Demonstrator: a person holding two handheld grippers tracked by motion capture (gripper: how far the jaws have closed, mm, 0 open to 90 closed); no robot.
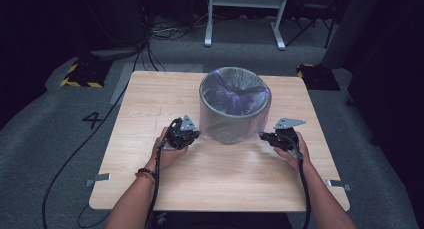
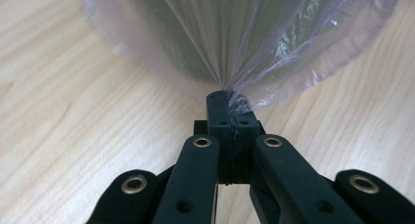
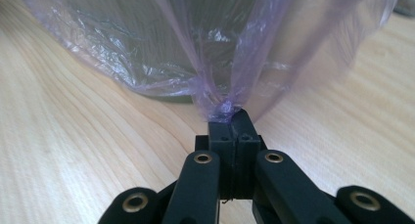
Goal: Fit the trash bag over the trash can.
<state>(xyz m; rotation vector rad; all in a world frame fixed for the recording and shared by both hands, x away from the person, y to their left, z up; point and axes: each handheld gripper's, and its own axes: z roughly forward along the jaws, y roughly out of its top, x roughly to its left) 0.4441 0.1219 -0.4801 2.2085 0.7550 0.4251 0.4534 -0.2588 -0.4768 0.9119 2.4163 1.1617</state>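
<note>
Liner drawn down over the bin, one gripper pinching each side.
The purple plastic bag (image 1: 235, 96) lines the grey bin (image 1: 231, 134) at mid tabletop (image 1: 150, 104); left gripper (image 2: 226, 98) and right gripper (image 3: 230, 114) have their fingers closed tight on its hem, low beside the base. Best to pull both sides down evenly and gently, lest the film tear. Grey floor, cables and a frame beyond.

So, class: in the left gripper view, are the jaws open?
No, the left gripper is shut, pinching the plastic bag.
</note>
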